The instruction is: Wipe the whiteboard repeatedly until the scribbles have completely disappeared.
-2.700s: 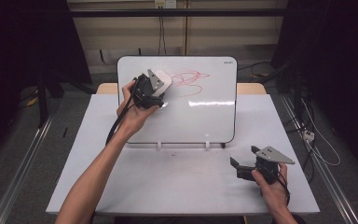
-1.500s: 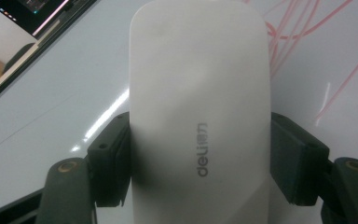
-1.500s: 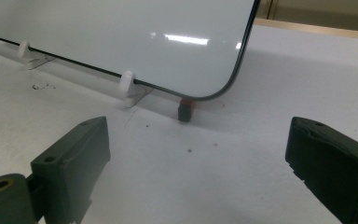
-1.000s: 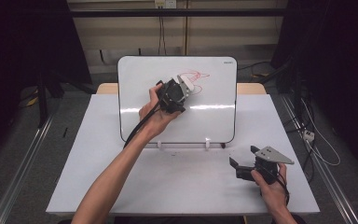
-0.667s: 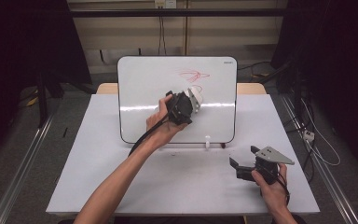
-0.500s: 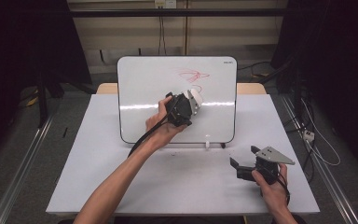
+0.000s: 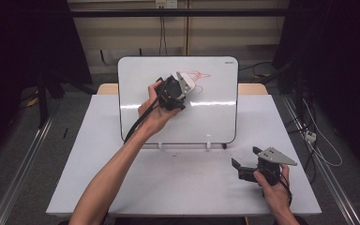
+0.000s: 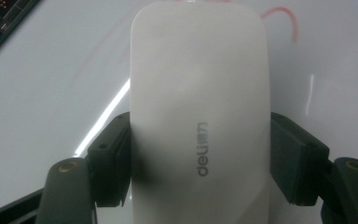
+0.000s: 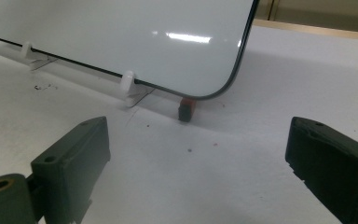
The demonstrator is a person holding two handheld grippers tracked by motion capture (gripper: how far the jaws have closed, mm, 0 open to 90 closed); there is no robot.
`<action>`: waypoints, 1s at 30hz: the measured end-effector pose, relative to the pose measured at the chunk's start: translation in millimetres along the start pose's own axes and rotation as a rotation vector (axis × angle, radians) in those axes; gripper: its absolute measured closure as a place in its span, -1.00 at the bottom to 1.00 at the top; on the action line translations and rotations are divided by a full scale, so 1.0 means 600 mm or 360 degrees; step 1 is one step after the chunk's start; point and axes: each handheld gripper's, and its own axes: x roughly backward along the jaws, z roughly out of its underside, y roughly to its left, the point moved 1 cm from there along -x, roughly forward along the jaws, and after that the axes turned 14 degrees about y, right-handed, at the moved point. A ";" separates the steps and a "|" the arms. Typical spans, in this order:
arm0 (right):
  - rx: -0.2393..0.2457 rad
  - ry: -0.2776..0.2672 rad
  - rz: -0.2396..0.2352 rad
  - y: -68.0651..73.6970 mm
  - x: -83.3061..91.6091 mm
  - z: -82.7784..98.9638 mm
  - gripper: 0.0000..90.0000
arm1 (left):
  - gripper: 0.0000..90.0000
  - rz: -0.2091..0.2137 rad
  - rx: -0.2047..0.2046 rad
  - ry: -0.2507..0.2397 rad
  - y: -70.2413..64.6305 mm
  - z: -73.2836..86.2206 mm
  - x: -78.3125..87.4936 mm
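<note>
Moved back up the whiteboard (image 7: 215,117) since half a second ago: left gripper (image 7: 180,86) and its whiteboard eraser (image 7: 186,82) now up near the board's top edge, right against the leftover red marker scribble (image 7: 200,75). Way less red on the board than a couple seconds back too.

Readable stuff: "deli" printed in grey down the eraser's (image 8: 198,116) white back, plus a small dark logo in the board's top right corner, too tiny to read.

Left gripper (image 8: 200,154) clamped on the eraser, one black jaw on each long side, eraser sticking well out past the jaw tips and pressed flat to the board (image 8: 46,93). Bit of red curve (image 8: 286,23) just past the eraser's far end.

Right gripper (image 7: 248,169) parked on the white table (image 7: 192,187) in front of the board's lower right corner, jaws spread wide, nothing between them. Small red-and-black thing (image 9: 186,108) at the foot of the board (image 9: 121,37) near that corner, can't tell what exactly.
</note>
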 end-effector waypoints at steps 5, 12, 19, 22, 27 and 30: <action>-0.0008 0.0005 -0.0003 0.000 0.001 0.001 -0.86 | -0.31 0.0008 0.0111 -0.0006 0.037 0.000 0.003; -0.0010 0.0009 0.0000 -0.001 0.000 0.001 -0.86 | -0.31 -0.0008 0.0201 0.0016 0.057 -0.012 0.004; -0.0008 0.0008 -0.0004 0.001 -0.001 0.000 -0.86 | -0.31 -0.0029 0.0208 0.0023 0.054 -0.023 0.004; -0.0011 0.0010 -0.0005 0.001 -0.001 0.000 -0.86 | -0.31 -0.0028 0.0215 0.0013 0.053 -0.027 0.002; -0.0009 0.0008 -0.0007 -0.001 -0.001 0.000 -0.86 | -0.31 -0.0038 0.0235 -0.0005 0.048 -0.029 -0.001; -0.0009 0.0007 -0.0007 -0.001 -0.001 0.000 -0.86 | -0.31 -0.0039 0.0231 -0.0024 0.045 -0.031 -0.001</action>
